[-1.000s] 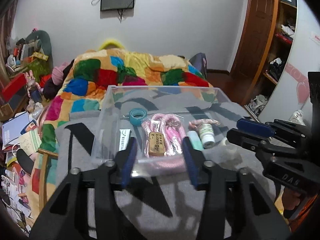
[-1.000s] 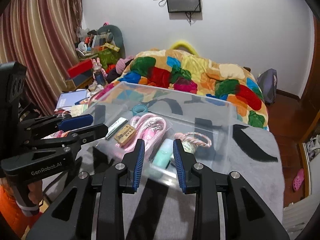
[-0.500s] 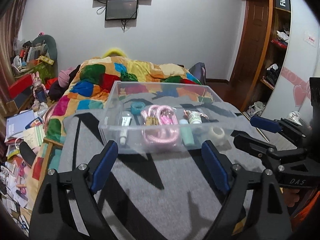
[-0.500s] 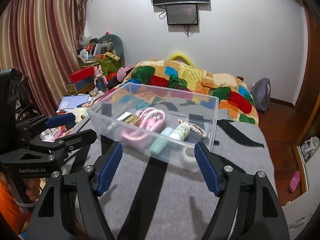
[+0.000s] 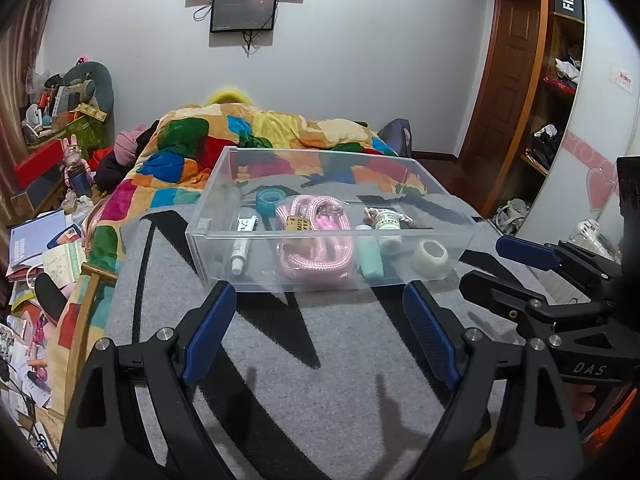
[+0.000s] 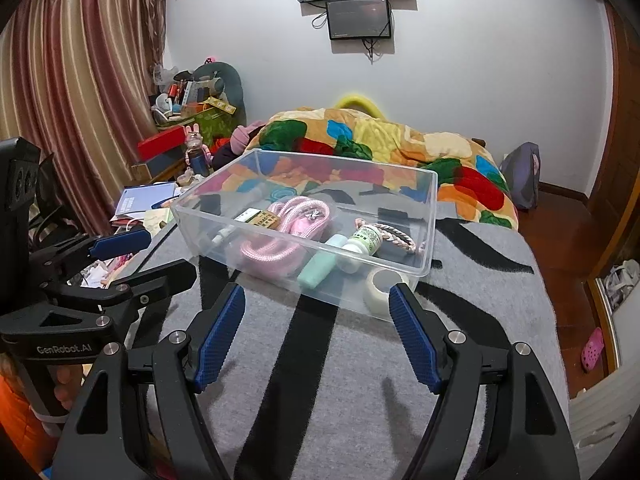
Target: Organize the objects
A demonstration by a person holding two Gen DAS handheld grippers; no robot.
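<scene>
A clear plastic box (image 5: 440,236) (image 6: 430,216) stands on the grey blanket with black stripes (image 5: 320,380) (image 6: 320,400). Inside it lie a pink rope (image 5: 316,248) (image 6: 280,240), a teal tape ring (image 5: 269,197), a white tube (image 5: 242,240), a mint bottle (image 5: 370,254) (image 6: 318,268), a white pill bottle (image 5: 387,226) (image 6: 360,246), a clear tape roll (image 5: 431,254) (image 6: 384,284) and a braided cord (image 6: 396,236). My left gripper (image 5: 320,332) (image 6: 152,256) is open and empty, just in front of the box. My right gripper (image 6: 316,332) (image 5: 504,264) is open and empty, also just short of the box.
A colourful quilt (image 5: 240,140) (image 6: 380,140) lies behind the box. Books and clutter (image 5: 36,240) cover the floor at the left. A wooden door and shelves (image 5: 520,100) stand at the right. The bed edge drops to the floor at the right (image 6: 560,320).
Both grippers have opened wide and pulled back from the box's near wall. The box now stands free on the blanket.
</scene>
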